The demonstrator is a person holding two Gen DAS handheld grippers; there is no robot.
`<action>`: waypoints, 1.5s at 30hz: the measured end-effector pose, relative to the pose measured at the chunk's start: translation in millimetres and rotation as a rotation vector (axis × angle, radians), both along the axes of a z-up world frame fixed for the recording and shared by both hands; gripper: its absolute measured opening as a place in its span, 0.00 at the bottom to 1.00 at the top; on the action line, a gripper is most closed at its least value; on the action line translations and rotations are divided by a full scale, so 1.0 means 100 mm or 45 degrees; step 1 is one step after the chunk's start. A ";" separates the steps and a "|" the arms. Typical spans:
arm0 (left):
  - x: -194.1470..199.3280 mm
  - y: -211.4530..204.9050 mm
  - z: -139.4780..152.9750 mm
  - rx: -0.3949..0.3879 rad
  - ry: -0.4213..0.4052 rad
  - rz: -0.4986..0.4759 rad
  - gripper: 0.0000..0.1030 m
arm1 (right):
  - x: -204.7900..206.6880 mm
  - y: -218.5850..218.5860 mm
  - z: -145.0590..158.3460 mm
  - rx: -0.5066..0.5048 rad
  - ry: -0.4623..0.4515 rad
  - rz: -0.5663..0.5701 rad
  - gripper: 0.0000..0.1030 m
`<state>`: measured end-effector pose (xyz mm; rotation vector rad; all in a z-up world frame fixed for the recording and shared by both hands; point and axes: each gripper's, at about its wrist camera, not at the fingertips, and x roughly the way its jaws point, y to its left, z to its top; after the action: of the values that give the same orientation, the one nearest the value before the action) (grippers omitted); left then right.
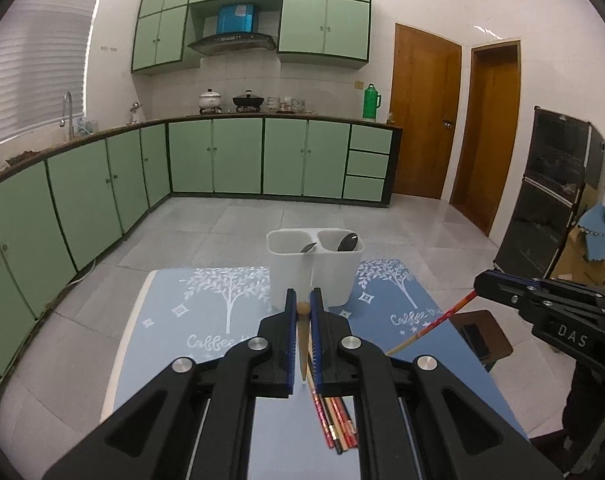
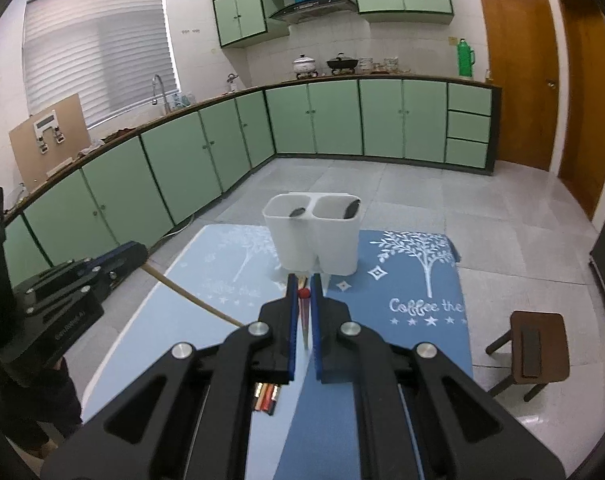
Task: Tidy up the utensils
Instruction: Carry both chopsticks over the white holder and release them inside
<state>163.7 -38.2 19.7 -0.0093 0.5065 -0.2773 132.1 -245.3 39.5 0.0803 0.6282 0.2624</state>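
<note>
1. Nearest the cameras, a bundle of red and black chopsticks [image 1: 336, 424] lies on the light-blue placemat [image 1: 170, 332] under the left gripper; its ends [image 2: 267, 397] also show below the right gripper.
2. The left gripper [image 1: 303, 300] has its jaws narrowed onto one plain wooden chopstick [image 1: 303, 340], whose rounded end pokes up between the blue pads. From the right wrist view this chopstick [image 2: 190, 296] runs slanting out of the left gripper [image 2: 136, 256] above the mat.
3. The right gripper [image 2: 303, 286] is likewise clamped on a single red-tipped chopstick [image 2: 303, 300], its round red end sitting between the pads. The left wrist view shows the right gripper [image 1: 478, 282] with this chopstick [image 1: 434, 324] slanting down and away from its tip.
4. Just beyond both grippers stands a white two-compartment utensil holder [image 1: 314, 276], straddling the seam between the light-blue placemat and a darker blue placemat [image 2: 414, 280]. A dark spoon [image 1: 348, 242] leans in the right compartment; another dark spoon bowl [image 1: 308, 247] rests in the left one.
5. Right of the mats stands a small brown stool [image 2: 536, 350].
6. Farthest off, green kitchen cabinets [image 1: 222, 156] line the walls.
</note>
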 end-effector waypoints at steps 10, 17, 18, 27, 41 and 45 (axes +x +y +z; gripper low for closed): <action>0.08 0.05 0.43 -0.032 -0.117 -0.017 0.06 | 0.13 -0.17 0.62 -0.007 -0.137 0.023 0.05; 0.29 0.03 0.96 -0.038 -0.276 0.005 0.06 | 0.54 -0.31 1.14 0.044 -0.285 -0.017 0.05; 0.35 0.02 1.01 -0.039 -0.287 0.006 0.06 | 0.64 -0.32 1.17 0.050 -0.293 -0.025 0.05; 1.01 -0.14 1.06 -0.025 -0.302 0.000 0.06 | 1.44 -0.29 1.16 0.046 -0.283 -0.073 0.05; 1.93 -0.30 0.52 -0.020 -0.189 0.001 0.06 | 2.16 -0.12 0.46 0.001 -0.153 -0.052 0.05; 2.07 -0.35 0.38 0.006 -0.134 -0.005 0.07 | 2.22 -0.08 0.23 0.020 -0.099 -0.038 0.05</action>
<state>370.6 -72.8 57.9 0.0105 0.4029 -0.2791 353.8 -253.5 62.5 0.0939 0.5476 0.2404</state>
